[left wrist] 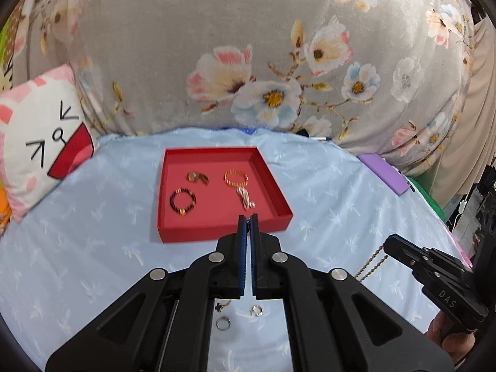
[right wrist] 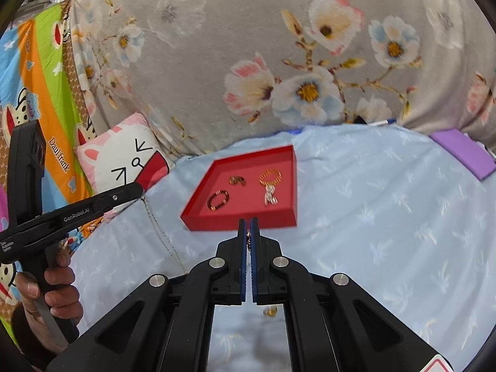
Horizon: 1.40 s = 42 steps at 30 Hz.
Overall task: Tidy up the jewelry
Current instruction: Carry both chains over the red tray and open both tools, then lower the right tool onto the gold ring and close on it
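Left wrist view: the left gripper (left wrist: 247, 217) is pinched nearly closed on one end of a thin chain necklace (left wrist: 370, 265), just short of the red tray (left wrist: 217, 232). The tray holds a dark bead bracelet (left wrist: 183, 201), an orange bracelet (left wrist: 236, 179) and two small pieces. Two rings (left wrist: 223, 323) lie on the blue sheet below the gripper.

Right wrist view: the right gripper (right wrist: 248, 220) clamps the chain's other end. The chain is light, limp and tangle-prone, so end grips suit it. The tray's near wall stands in the way.
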Each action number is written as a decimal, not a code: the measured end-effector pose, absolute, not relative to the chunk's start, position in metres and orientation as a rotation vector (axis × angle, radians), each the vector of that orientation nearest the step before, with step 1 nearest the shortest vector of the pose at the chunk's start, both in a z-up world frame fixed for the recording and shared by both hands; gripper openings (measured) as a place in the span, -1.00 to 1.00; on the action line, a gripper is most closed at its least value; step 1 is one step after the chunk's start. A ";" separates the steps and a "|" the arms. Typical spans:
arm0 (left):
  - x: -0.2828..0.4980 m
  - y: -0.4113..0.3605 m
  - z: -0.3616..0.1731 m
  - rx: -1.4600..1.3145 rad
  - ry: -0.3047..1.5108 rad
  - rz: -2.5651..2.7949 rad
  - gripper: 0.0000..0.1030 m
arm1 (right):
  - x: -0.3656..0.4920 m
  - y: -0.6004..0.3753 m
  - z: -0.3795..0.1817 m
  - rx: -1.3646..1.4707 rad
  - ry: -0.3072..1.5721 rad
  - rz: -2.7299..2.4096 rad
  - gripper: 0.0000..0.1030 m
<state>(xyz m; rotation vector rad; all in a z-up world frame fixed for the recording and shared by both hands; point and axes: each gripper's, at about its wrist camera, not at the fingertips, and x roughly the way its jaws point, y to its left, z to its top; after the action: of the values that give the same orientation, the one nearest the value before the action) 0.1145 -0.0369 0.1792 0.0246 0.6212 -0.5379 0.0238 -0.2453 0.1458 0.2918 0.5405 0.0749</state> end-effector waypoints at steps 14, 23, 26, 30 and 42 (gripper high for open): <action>0.215 -0.065 0.227 0.023 0.526 -0.503 -0.98 | 0.170 -0.229 0.166 0.292 0.557 0.186 -0.98; 0.295 -0.078 0.182 0.025 0.609 -0.451 -0.98 | 0.260 -0.224 0.115 0.340 0.662 0.191 -0.98; 0.317 -0.079 0.164 0.026 0.640 -0.435 -0.98 | 0.279 -0.221 0.099 0.332 0.691 0.183 -0.98; 0.335 -0.078 0.150 0.007 0.666 -0.436 -0.98 | 0.297 -0.218 0.082 0.308 0.722 0.173 -0.96; 0.322 -0.068 0.139 -0.012 0.639 -0.394 -0.29 | 0.270 -0.224 0.091 0.307 0.650 0.129 -0.53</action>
<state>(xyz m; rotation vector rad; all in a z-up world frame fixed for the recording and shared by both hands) 0.3222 -0.0684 0.1386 -0.0119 0.6386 -0.3940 0.2698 -0.2240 0.0909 0.3074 0.6503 0.1292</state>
